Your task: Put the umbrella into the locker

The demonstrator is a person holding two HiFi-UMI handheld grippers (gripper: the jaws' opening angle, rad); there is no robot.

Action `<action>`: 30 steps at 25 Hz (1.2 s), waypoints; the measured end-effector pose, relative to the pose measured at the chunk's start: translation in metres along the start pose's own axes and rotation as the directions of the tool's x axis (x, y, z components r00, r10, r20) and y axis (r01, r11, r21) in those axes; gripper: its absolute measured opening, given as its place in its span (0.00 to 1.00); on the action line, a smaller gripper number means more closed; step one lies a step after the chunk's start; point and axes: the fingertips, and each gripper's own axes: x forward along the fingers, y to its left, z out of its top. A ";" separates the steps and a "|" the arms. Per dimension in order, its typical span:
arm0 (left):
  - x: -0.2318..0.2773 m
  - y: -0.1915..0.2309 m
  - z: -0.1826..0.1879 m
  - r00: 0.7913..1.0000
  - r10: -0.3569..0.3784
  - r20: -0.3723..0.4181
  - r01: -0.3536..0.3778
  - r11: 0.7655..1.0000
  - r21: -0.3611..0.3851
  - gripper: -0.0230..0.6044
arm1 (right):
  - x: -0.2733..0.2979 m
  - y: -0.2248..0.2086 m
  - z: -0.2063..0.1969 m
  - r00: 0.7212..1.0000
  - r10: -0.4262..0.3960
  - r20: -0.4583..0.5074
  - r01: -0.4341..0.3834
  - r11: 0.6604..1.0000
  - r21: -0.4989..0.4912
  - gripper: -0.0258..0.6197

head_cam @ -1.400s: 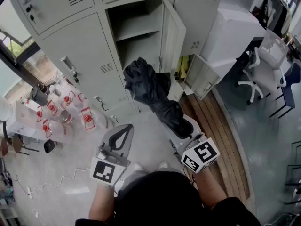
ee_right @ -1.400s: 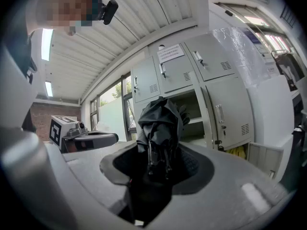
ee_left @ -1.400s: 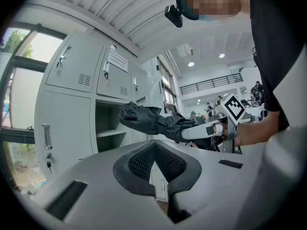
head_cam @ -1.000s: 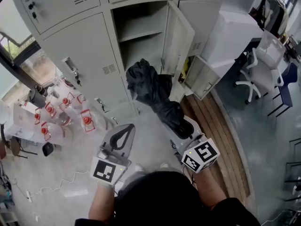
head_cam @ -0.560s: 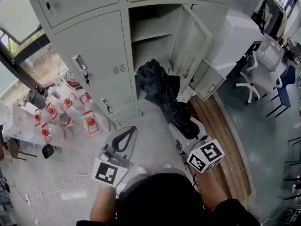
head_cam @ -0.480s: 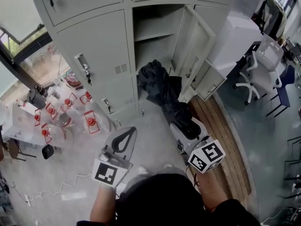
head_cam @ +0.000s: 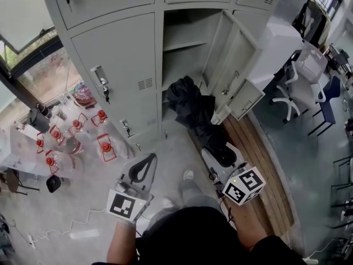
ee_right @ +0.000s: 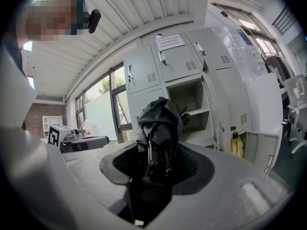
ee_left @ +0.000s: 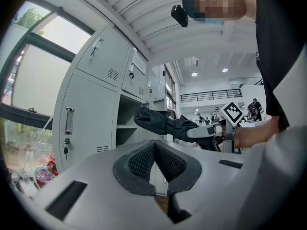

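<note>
1. Head view: the right gripper point(head_cam: 216, 153) is clamped on the lower end of a folded black umbrella point(head_cam: 190, 106), so its jaws stand partly apart around the bundle.
   - The umbrella reaches up and away from the person toward the grey locker point(head_cam: 118, 54).
   - Its loose, crumpled far end lies in front of the bottom edge of the open compartment point(head_cam: 185, 43). I cannot tell whether it has crossed the opening.
   - The compartment's door point(head_cam: 234, 65) is swung out to the right.
   - The left gripper point(head_cam: 146, 162) hangs apart from the umbrella, lower left, and holds nothing.
   - Clear bottles point(head_cam: 102, 142) with red caps stand on the floor to the left, and a white office chair point(head_cam: 300, 76) is at the right.

2. Left gripper view: the left gripper point(ee_left: 154, 145) has its dark meshed pads meeting at the tips with nothing between them — only a narrow slit shows farther back.
   - Beyond it the umbrella point(ee_left: 158, 121) lies roughly level, held by the right gripper point(ee_left: 208, 131).
   - Its free end is in front of the opening of the locker point(ee_left: 91, 109).

3. Right gripper view: the right gripper point(ee_right: 156, 162) grips the umbrella point(ee_right: 160, 123) — black folds and thin metal ribs sit between the pads.
   - The umbrella rises out of the jaws toward the open compartment point(ee_right: 196, 104), with a shelf visible inside.
   - The left gripper point(ee_right: 81, 142) shows at the left, well apart.
</note>
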 end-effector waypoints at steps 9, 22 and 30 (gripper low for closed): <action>0.034 0.032 -0.003 0.999 0.039 -0.024 -0.039 0.999 0.005 0.05 | 0.045 -0.032 0.002 1.000 0.013 0.005 -0.013 1.000 0.005 0.33; 0.138 0.076 0.013 0.994 0.094 -0.061 -0.092 0.995 0.031 0.05 | 0.118 -0.106 0.033 0.999 -0.015 0.044 0.019 0.996 -0.089 0.33; 0.182 0.085 0.020 0.988 0.142 -0.065 -0.138 0.989 0.049 0.05 | 0.150 -0.136 0.044 0.997 0.056 0.045 -0.053 0.996 -0.066 0.33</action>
